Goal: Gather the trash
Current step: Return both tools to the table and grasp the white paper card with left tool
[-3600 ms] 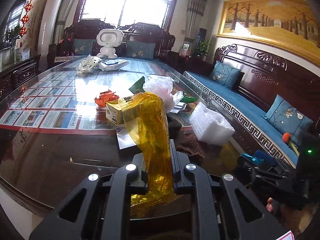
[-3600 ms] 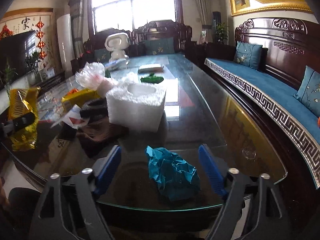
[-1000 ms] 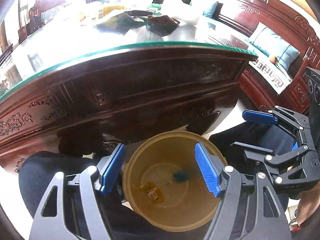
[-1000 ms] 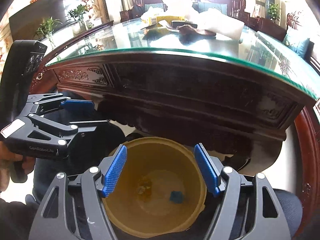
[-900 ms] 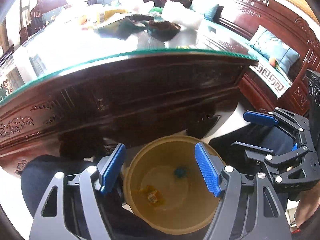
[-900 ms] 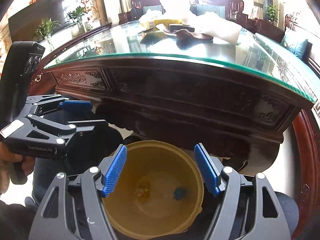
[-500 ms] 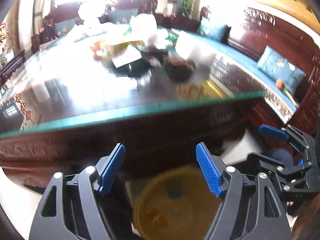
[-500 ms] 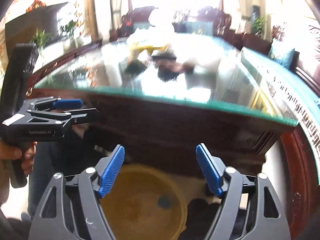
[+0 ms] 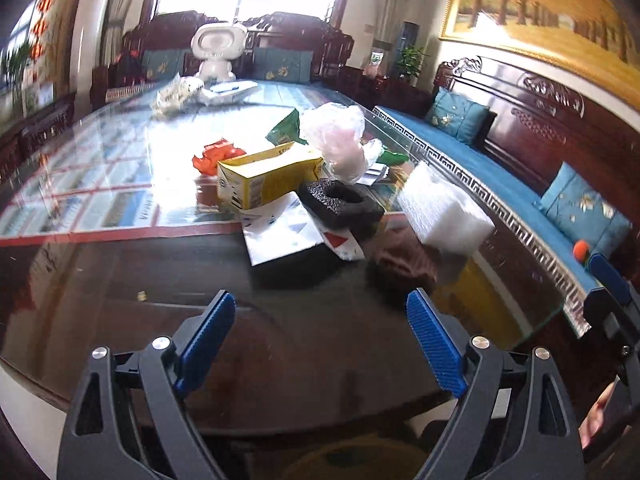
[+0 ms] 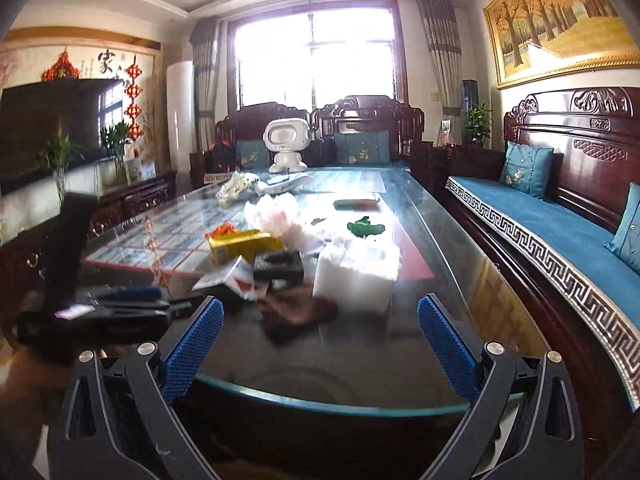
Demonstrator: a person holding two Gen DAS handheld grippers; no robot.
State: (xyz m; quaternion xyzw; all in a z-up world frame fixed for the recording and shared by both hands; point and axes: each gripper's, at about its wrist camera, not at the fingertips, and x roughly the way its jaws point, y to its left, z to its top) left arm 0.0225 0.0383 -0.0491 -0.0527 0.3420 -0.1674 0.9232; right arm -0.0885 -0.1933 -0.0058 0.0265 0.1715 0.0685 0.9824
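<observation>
Left gripper: jaws spread, empty.
Right gripper: jaws spread, empty.
Trash: brown rag nearest, mid-bench, touching white foam.
Handling: likely soft, light; pinch a raised fold.

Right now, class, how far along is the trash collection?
Done: nothing visible confirms it. In hand: nothing; left claw and right claw are both open. Left on the table: yellow box, black foam, white foam block, brown rag.
</observation>
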